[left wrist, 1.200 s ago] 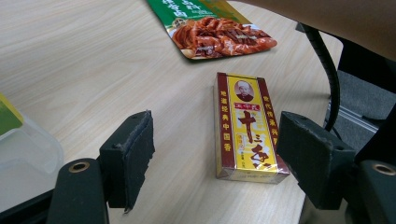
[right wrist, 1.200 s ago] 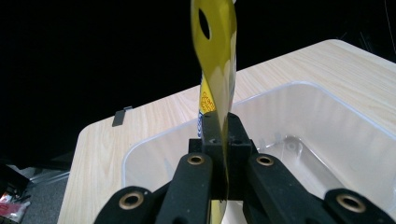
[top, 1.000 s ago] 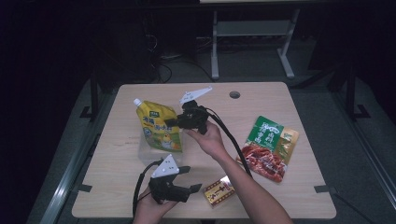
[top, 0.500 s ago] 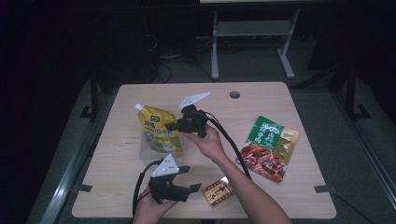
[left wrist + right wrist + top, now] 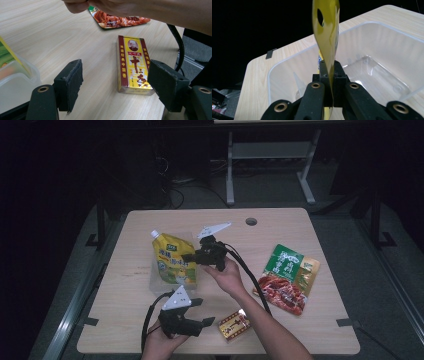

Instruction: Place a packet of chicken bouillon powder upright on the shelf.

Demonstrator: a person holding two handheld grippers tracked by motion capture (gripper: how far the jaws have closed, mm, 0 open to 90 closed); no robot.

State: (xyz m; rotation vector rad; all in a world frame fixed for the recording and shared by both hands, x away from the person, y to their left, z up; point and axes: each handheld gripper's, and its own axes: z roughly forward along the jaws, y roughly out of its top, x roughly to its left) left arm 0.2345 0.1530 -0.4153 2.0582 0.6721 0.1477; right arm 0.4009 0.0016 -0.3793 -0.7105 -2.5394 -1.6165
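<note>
A: Item one: yellow spouted pouch [image 5: 173,261], left of centre in the high view, held above a clear plastic container [image 5: 156,279]. The right gripper [image 5: 191,257] is clamped on the pouch's flat sealed edge; in the right gripper view that yellow edge [image 5: 327,32], with a punched hole near the top, rises between the closed jaws.

B: Handling?

A: Judged soft and floppy: a filled film pouch, probably moderately heavy, slick-skinned, likely to sag and swing from one edge. The seam is the stiffest place to grip; the belly would squash.

B: The container?

A: Clear, thin-walled, open-topped, apparently empty in the right gripper view [image 5: 387,47]. Probably light enough to slide if the pouch drags on its rim.

B: Item two?

A: Left gripper [image 5: 202,323], lower centre of the high view, jaws standing apart and holding nothing. In the left gripper view a small yellow-and-red box [image 5: 133,66] lies flat on the table just beyond them, not touched.

B: Remaining stock?

A: A green-and-red food packet [image 5: 288,278] at the right of the high view, well apart from the pouch.

B: Room and edges?

A: The wooden table [image 5: 280,222] is bare across its upper part and lower left. The container sits near the left edge, so little margin there. The right forearm crosses the centre, its cable trailing toward the lower right.
</note>
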